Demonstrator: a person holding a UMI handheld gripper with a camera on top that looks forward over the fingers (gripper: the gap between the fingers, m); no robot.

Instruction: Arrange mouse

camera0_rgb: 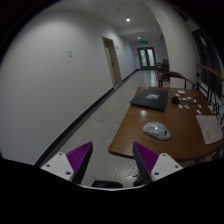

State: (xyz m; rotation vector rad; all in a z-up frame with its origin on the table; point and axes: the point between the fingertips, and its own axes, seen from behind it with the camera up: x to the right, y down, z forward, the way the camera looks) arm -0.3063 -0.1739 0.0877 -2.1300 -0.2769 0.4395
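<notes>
A grey computer mouse [156,129] lies on the wooden table [135,133] near its front end, ahead of and to the right of my fingers. A dark mouse pad [150,98] lies farther along the table. My gripper [113,160] is open and empty, held over the floor just off the table's near corner. Its purple pads [76,158] stand wide apart, the right one [146,158] in front of the table's edge.
A sheet of paper [210,127] lies at the table's right side, with small objects [184,97] beyond it. A long corridor with a speckled floor [95,125] runs ahead, a white wall on the left, doors [147,58] at the far end.
</notes>
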